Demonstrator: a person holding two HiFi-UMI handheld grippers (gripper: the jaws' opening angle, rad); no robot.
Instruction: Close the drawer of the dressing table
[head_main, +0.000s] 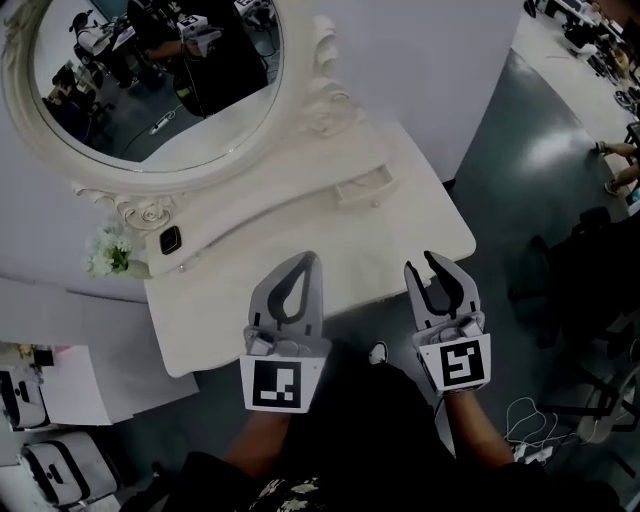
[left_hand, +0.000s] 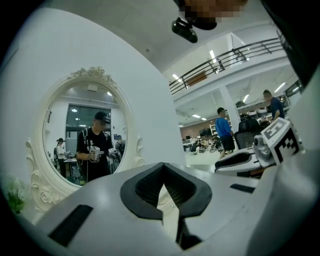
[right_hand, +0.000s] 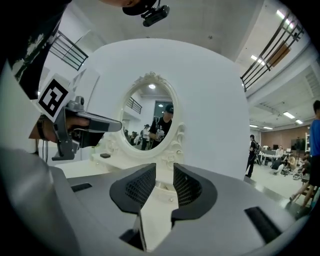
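Observation:
The white dressing table (head_main: 400, 250) carries a small drawer (head_main: 365, 187) in the low shelf under its oval mirror (head_main: 150, 70); the drawer seems to stick out slightly. Both grippers hover over the table's near edge, well short of the drawer. My left gripper (head_main: 311, 257) is shut with its tips touching and nothing between them (left_hand: 163, 164). My right gripper (head_main: 421, 262) is open with a narrow empty gap. It points at the drawer (right_hand: 167, 192), which shows through that gap (right_hand: 164, 167).
A small black object (head_main: 169, 240) and white flowers (head_main: 108, 252) sit on the table's left end. Papers (head_main: 90, 370) and cases (head_main: 60, 470) lie to the left. A dark chair (head_main: 590, 260) stands on the floor at right, and a white partition (head_main: 420, 60) rises behind the table.

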